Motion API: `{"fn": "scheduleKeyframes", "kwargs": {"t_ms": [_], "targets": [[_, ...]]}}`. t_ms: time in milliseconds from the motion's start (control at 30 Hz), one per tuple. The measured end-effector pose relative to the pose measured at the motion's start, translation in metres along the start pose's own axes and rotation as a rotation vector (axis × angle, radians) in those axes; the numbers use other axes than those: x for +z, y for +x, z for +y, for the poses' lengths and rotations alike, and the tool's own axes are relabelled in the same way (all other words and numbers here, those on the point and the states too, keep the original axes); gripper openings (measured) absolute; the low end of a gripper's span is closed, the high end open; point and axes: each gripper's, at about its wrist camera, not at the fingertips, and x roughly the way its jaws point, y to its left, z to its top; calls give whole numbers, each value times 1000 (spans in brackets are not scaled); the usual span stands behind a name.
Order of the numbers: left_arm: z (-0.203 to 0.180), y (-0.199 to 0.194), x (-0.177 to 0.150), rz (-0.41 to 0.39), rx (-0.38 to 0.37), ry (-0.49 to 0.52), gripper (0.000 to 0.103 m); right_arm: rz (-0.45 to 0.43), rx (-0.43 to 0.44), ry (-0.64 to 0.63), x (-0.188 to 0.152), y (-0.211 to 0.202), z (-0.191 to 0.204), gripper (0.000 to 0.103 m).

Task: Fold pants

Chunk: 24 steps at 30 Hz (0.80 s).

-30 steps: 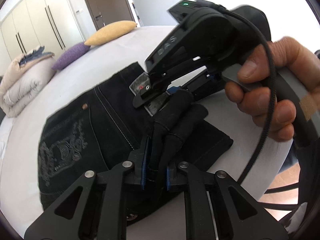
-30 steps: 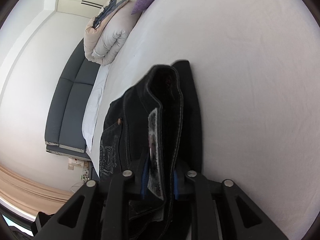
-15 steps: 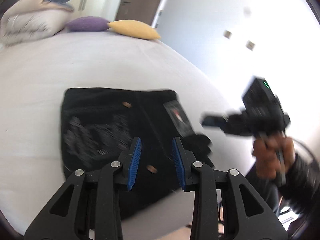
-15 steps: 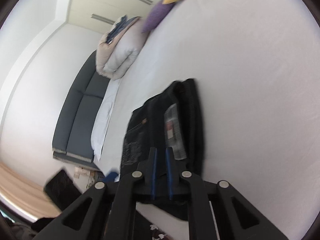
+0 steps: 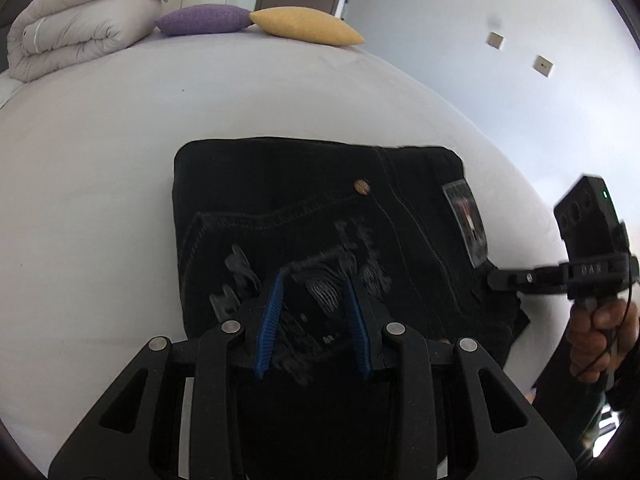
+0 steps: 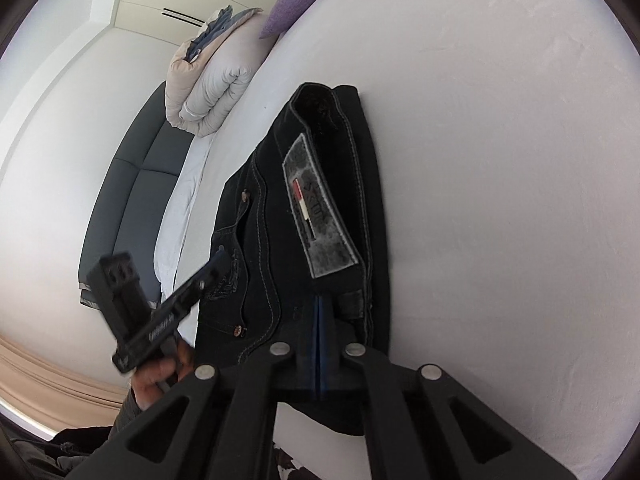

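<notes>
Nearest, left tongs (image 5: 313,320) spread apart above the folded black pants (image 5: 316,216), blue pads (image 5: 271,322) gripping nothing. Right tongs (image 6: 320,344) pressed together, empty, poised over the waistband end near the grey label patch (image 6: 316,216). Pants folded into a compact rectangle, flat on the white bed (image 5: 100,168) near its front edge, embroidered back pocket facing up. Farther back, a purple cushion (image 5: 204,19) touching a yellow cushion (image 5: 308,26), and a rolled beige duvet (image 5: 72,36) at the bed's far side.
</notes>
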Motion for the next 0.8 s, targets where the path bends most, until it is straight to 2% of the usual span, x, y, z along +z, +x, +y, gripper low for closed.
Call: {"fn": "scheduleKeyframes", "kwargs": {"t_ms": [133,200,333,400,533,567,600,633,667,700,733,800], "targets": [[-23,-18,-36,-47,42,99,30,-30,-37,-50,-9,-3,7,0],[-26,-23,-47,-74,61,110,30,-58,-72,-99,-15,-8,15,0],[-36,-32,-66,-129,96,103,30,-101,-100,-179,-31,-20,30,2],[-41,-35,-73,-137,102,106,30,-96,-106,-183,-39,-22,23,3],[-36,-52,-69,-130,48,40,31,-97,-73,-157,-43,-31,16,4],[-30,-62,-66,-137,24,2,31,-96,-61,-150,-41,-35,16,12],[-23,-74,-63,-159,7,-33,33,-105,-48,-146,-39,-40,17,33],[-17,-84,-60,-179,-2,-59,55,-137,-52,-141,-39,-51,17,47],[-8,-95,-58,-210,-12,-95,83,-175,-57,-138,-36,-59,18,69],[0,-104,-54,-244,-20,-129,88,-207,-55,-140,-35,-67,19,73],[13,-113,-50,-277,-35,-175,88,-226,-42,-139,-30,-72,19,73],[31,-111,-38,-248,-64,-238,88,-214,-40,-121,-17,-73,18,73]]}}
